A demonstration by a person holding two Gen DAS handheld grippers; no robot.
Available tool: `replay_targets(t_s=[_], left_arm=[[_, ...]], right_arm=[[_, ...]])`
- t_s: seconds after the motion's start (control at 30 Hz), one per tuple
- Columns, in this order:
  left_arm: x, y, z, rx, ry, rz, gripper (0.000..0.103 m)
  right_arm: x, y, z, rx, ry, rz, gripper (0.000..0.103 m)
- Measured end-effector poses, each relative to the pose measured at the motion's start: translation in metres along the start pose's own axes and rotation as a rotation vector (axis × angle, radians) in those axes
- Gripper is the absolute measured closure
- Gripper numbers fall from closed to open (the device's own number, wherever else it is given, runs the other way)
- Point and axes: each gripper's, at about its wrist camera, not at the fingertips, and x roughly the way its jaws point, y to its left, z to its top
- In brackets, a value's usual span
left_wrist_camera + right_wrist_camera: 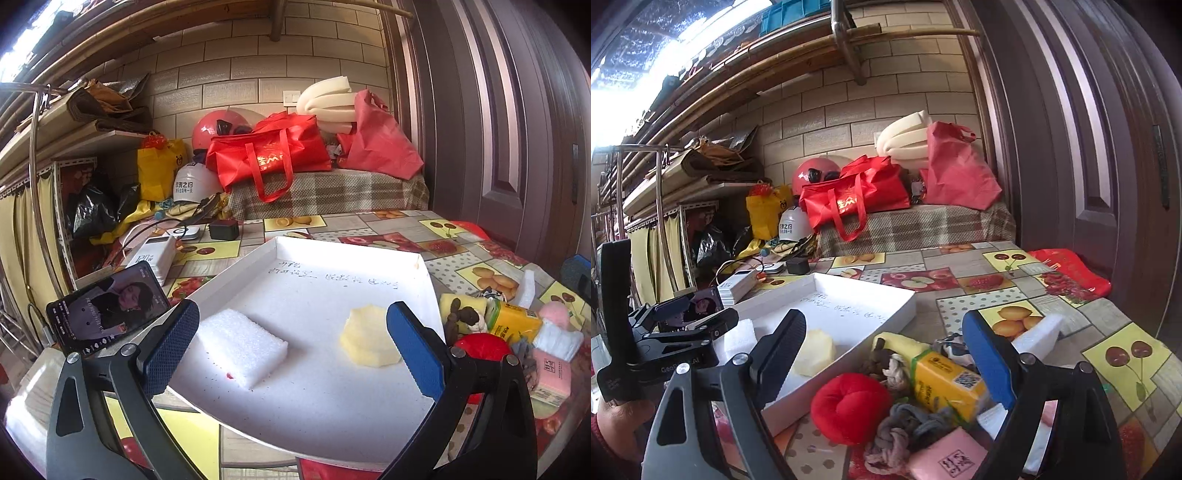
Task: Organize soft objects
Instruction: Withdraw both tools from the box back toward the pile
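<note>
Soft objects sat in two groups: a white foam block (242, 345) and a pale yellow scalloped sponge (367, 341) inside the shallow white cardboard tray (332, 417), the rest piled on the fruit-print tablecloth (1015, 295) at the tray's 3 o'clock.

Left gripper (291, 349) was spread wide, holding nothing, over the tray's near part; block just beside its 9 o'clock finger, sponge touching or just behind the 3 o'clock one, can't tell which.

Right gripper (892, 363) was also wide apart, empty, over the pile. Between its fingers: red plush ball (849, 408), yellow tissue pack (945, 380), grey knotted rope (905, 430), brown-and-cream knotted toy (886, 363). Pink tissue pack (947, 458) lay at 6 o'clock, white foam strip (1039, 330) at 2 o'clock outside the blue finger.

Tray wall stood between pile and tray floor. Propped phone (107, 308) and white power bank (153, 256) stood at the tray's 9–10 o'clock.
</note>
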Motion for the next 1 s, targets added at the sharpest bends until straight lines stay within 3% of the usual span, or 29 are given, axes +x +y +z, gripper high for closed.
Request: replay_targets(t_s=[0.1, 0.23, 0.37, 0.53, 0.67, 0.73, 0.8, 0.93, 1.0], left_arm=[[-0.005, -0.009, -0.002, 0.018, -0.004, -0.05, 0.001], [-0.012, -0.024, -0.003, 0.038, 0.003, -0.128, 0.001], [-0.019, -0.051, -0.005, 0.086, 0.034, -0.268, 0.001], [-0.032, -0.099, -0.012, 0.184, 0.116, -0.525, 0.001], [-0.039, -0.121, -0.015, 0.281, 0.125, -0.523, 0.001], [-0.033, -0.123, -0.016, 0.283, 0.162, -0.517, 0.001], [-0.024, -0.122, -0.018, 0.262, 0.205, -0.495, 0.007], [-0.01, -0.11, -0.018, 0.189, 0.262, -0.494, 0.023], [-0.003, -0.11, -0.018, 0.174, 0.285, -0.491, 0.024]], right_arm=[[-0.021, -0.041, 0.004, 0.073, -0.029, -0.109, 0.016], [-0.031, -0.102, 0.005, 0.181, 0.027, -0.178, 0.016], [-0.029, -0.135, 0.001, 0.189, 0.163, -0.128, 0.016], [-0.027, -0.124, -0.006, 0.097, 0.309, 0.006, 0.016], [-0.014, -0.097, -0.017, -0.01, 0.425, 0.093, 0.017], [-0.006, -0.084, -0.023, -0.069, 0.472, 0.11, 0.026], [0.006, -0.077, -0.028, -0.093, 0.525, 0.13, 0.05], [0.02, -0.078, -0.035, -0.084, 0.593, 0.129, 0.063], [0.024, -0.082, -0.036, -0.063, 0.612, 0.128, 0.064]])
